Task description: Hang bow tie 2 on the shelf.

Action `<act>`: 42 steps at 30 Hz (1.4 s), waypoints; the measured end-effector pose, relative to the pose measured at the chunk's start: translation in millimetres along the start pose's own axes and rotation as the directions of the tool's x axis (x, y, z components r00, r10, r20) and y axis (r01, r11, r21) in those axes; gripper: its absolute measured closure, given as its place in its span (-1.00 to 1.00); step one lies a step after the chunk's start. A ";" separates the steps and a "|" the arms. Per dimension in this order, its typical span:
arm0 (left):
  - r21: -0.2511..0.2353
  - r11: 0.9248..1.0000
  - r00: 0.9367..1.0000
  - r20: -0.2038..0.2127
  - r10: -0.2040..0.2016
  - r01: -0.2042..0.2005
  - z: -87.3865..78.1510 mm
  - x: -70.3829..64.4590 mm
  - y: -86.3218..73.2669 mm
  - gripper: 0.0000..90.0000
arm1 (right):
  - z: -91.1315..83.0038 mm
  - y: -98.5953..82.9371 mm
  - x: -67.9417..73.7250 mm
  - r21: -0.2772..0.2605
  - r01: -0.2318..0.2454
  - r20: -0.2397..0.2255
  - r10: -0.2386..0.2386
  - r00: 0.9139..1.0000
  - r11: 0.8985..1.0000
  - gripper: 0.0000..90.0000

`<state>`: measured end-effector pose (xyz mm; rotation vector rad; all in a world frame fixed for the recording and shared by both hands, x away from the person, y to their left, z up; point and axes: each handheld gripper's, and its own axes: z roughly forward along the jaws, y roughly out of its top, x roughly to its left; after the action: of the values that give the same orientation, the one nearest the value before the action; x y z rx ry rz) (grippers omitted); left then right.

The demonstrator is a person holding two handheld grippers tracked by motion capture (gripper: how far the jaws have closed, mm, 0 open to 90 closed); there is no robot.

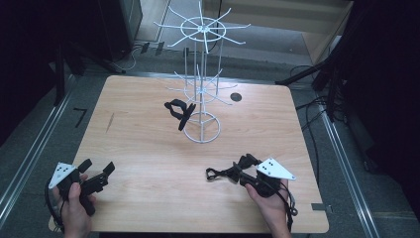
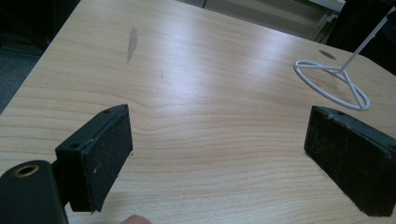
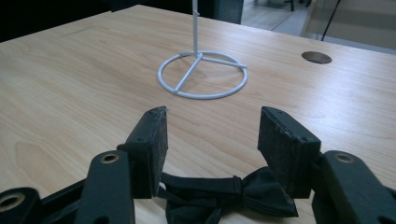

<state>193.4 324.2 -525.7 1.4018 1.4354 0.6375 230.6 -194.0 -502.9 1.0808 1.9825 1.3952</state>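
A white wire display rack point(image 1: 200, 69) stands on its ring base point(image 3: 201, 74) at the middle of the wooden table point(image 1: 148, 148). One black bow tie point(image 1: 179, 110) hangs from a lower hook on the rack's left side. A second black bow tie point(image 3: 224, 193) lies flat on the table, low between the jaws of my right gripper point(image 3: 215, 116), which is open around it. In the high view that gripper point(image 1: 240, 167) is at the front right and the tie's strap point(image 1: 216, 173) sticks out to its left. My left gripper point(image 1: 99, 166) rests open and empty at the front left, its pads point(image 2: 109, 149) wide apart.
A round cable hole point(image 1: 236, 97) sits in the table behind the rack. The rack's upper hooks point(image 1: 208, 25) spread wide above the table. Dark stands and cables point(image 1: 317, 99) line the floor to the right. The ring base point(image 2: 331, 84) lies ahead and to the right of the left gripper.
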 end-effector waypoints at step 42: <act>0.011 1.000 1.000 0.009 0.012 -0.012 0.0 -1.4 -0.3 -0.81 | 33.4 -34.8 1.9 0.278 0.063 -0.037 -0.055 0.998 0.959 0.03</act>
<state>193.1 322.8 -525.6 1.4215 1.4261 0.6311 243.3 -179.9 -547.3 1.1147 2.2627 1.1290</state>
